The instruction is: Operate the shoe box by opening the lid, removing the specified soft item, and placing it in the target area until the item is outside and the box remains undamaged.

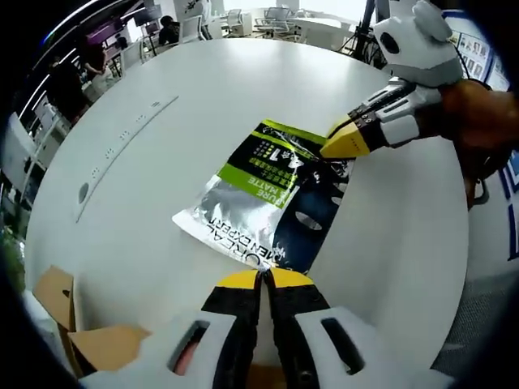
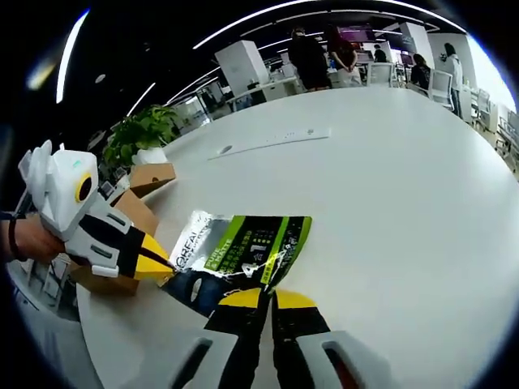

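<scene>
A soft foil packet point(image 1: 263, 194), green, silver and dark blue, lies on the white round table point(image 1: 162, 162). My left gripper point(image 1: 263, 277) is shut with its yellow tips pinching the packet's near edge. My right gripper point(image 1: 339, 147) comes in from the right, shut on the crinkled opposite corner. In the right gripper view the packet point(image 2: 243, 247) lies just ahead of the right gripper point(image 2: 269, 298), and the left gripper point(image 2: 158, 263) touches its silver end. The brown cardboard shoe box point(image 2: 134, 212) stands open behind the left gripper, its flaps point(image 1: 105, 344) at the table's edge.
A long cable slot point(image 2: 272, 139) runs across the table's far side. Wide bare tabletop point(image 2: 389, 203) extends beyond the packet. A potted plant point(image 2: 142, 130), chairs and several people stand past the table.
</scene>
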Motion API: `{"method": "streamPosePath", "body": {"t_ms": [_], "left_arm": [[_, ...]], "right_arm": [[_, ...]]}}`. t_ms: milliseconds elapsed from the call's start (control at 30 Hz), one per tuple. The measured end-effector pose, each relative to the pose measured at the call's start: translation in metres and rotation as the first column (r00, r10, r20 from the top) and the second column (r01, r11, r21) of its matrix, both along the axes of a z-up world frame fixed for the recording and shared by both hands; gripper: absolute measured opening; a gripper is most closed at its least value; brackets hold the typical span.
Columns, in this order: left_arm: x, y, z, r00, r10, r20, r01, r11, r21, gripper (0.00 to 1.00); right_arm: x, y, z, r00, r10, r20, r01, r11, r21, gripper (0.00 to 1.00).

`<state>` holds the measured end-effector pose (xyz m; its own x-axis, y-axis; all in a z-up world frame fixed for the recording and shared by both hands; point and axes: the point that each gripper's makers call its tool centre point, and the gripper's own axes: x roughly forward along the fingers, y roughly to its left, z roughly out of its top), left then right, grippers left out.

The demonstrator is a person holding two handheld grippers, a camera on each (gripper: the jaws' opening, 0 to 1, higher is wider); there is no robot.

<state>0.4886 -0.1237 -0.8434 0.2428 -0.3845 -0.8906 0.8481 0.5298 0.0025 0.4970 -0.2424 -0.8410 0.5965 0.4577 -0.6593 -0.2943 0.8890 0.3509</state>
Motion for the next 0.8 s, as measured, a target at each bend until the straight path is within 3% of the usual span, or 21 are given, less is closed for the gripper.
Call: {"method": "streamPosePath", "body": {"t_ms": [433, 567, 800], "left_arm": [[0.007, 0.004, 0.000, 1.000, -0.002, 0.025, 0.002, 1.000, 0.014, 0.06], [0.008, 0.010, 0.005, 0.998, -0.021, 0.054, 0.019, 0.999, 0.042, 0.06], [0.011, 0.016, 0.018, 0.998, 0.006, 0.059, -0.007, 1.000, 0.013, 0.09]], "right_arm": [[-0.004, -0.003, 0.000, 1.000, -0.007, -0.024, 0.007, 1.000, -0.010, 0.09], [-0.007, -0.005, 0.002, 1.000, -0.009, -0.029, 0.009, 1.000, -0.019, 0.10], [-0.008, -0.004, 0.008, 0.999, -0.017, -0.029, 0.016, 0.999, -0.036, 0.14]]}}
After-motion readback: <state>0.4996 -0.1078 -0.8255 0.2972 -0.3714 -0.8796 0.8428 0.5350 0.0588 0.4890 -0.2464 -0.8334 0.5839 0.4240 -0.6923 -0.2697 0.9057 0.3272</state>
